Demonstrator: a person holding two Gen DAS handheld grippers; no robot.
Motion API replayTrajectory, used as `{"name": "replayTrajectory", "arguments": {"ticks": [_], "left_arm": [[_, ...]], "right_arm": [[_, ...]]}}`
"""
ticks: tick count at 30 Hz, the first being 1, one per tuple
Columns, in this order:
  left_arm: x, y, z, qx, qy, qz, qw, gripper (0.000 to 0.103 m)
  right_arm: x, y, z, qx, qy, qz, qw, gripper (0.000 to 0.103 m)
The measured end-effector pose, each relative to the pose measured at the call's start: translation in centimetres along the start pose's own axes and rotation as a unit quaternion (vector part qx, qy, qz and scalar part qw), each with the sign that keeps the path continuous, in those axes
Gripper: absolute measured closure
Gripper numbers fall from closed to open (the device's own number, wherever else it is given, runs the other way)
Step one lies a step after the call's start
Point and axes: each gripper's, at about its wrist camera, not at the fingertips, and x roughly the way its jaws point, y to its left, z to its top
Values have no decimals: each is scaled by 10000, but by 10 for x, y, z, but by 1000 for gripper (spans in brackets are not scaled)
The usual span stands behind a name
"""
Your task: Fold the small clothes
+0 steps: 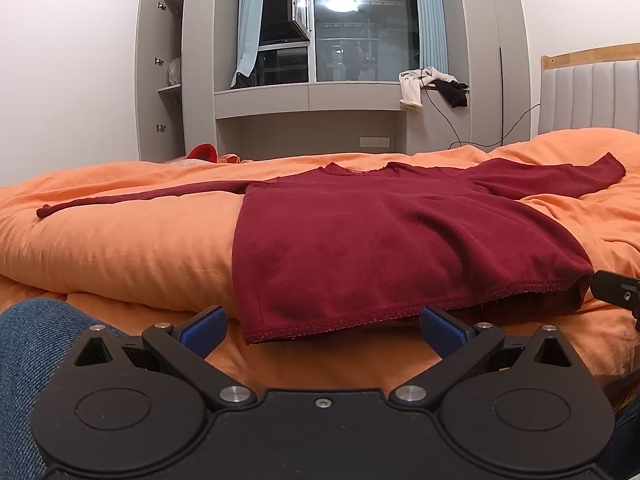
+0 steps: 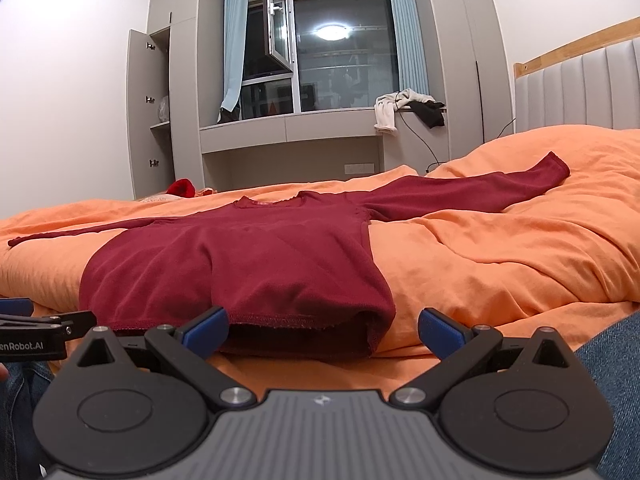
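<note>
Dark red top (image 1: pixel 400 236) spread flat, front up, on orange duvet (image 1: pixel 120 248), hem toward the cameras, neckline toward the window (image 1: pixel 360 28). Both sleeves stretched out sideways: one thin and long to the left (image 1: pixel 132 198), the other wider, reaching toward the grey headboard (image 1: pixel 592 96).

Left gripper (image 1: pixel 322 330) low at the near edge of the bed, blue fingers (image 1: pixel 204 328) spread wide, nothing between them. Hem's left corner (image 1: pixel 256 338) hanging just ahead of that gap, apparently not touched. Right finger pad close under the hem edge; contact could not be told.

Right gripper (image 2: pixel 322 330) likewise low and spread wide, holding nothing, facing the hem's right corner (image 2: pixel 380 320). Its left finger (image 2: pixel 208 328) right at the hem; touching or not could not be told. Hem lifted slightly there, with a dark gap beneath. Each gripper partly visible at the edge of the other's view, side by side along the hem.

Denim-clad legs (image 1: pixel 32 344) at the lower corners of both views. Farther back: pale and black clothes (image 2: pixel 408 110) heaped on the window ledge, a cabinet door (image 2: pixel 142 112) standing open on the left, a red item (image 2: pixel 182 188) beyond the bed's far edge.
</note>
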Motion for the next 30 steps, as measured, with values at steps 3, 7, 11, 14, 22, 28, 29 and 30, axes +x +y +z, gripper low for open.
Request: {"name": "replayTrajectory", "arguments": {"ticks": [3, 7, 11, 14, 22, 28, 29, 30], "left_arm": [[1, -1, 0, 3, 7, 2, 10000, 1], [1, 0, 0, 8, 7, 3, 10000, 1], [1, -1, 0, 2, 6, 2, 10000, 1], [1, -1, 0, 9, 7, 3, 10000, 1], [1, -1, 0, 15, 17, 6, 10000, 1], [5, -2, -2, 40, 57, 18, 10000, 1], [5, -2, -2, 47, 65, 21, 10000, 1], [5, -3, -2, 53, 73, 26, 10000, 1]], "right_arm": [[1, 0, 0, 8, 8, -2, 10000, 0], [1, 0, 0, 9, 2, 0, 10000, 0], [1, 0, 0, 10, 6, -2, 10000, 0], [1, 0, 0, 7, 7, 0, 10000, 0], [1, -1, 0, -1, 27, 3, 10000, 0], [1, 0, -1, -18, 54, 4, 10000, 0], [1, 0, -1, -17, 52, 3, 10000, 0], [1, 0, -1, -16, 53, 2, 10000, 0]]}}
